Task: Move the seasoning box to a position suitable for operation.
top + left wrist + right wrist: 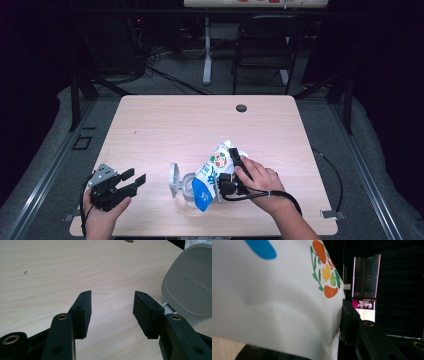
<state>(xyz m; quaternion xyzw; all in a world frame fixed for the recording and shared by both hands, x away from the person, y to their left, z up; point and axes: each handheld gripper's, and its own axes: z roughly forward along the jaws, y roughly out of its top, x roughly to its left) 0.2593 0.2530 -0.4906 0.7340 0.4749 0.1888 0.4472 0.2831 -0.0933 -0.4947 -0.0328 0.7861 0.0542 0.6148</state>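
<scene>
A white pouch (212,172) printed with a blue patch and coloured vegetables hangs tilted, its lower end over a small clear container (188,186) near the table's front edge. My right gripper (231,159) is shut on the pouch from the right side. In the right gripper view one pad (348,320) presses into the pouch (274,302), and the other jaw is hidden behind it. The container's grey lid (174,180) stands tipped up at its left. My left gripper (135,177) rests open at the front left with nothing between its jaws. The left gripper (112,297) points at bare table, with the lid (190,287) just to its right.
The light wooden table (165,125) has a dark round hole (241,108) near its far edge. A black cable (336,175) loops off the right side. A chair (265,45) and a desk leg (207,50) stand beyond the table. A lit screen (365,277) glows behind.
</scene>
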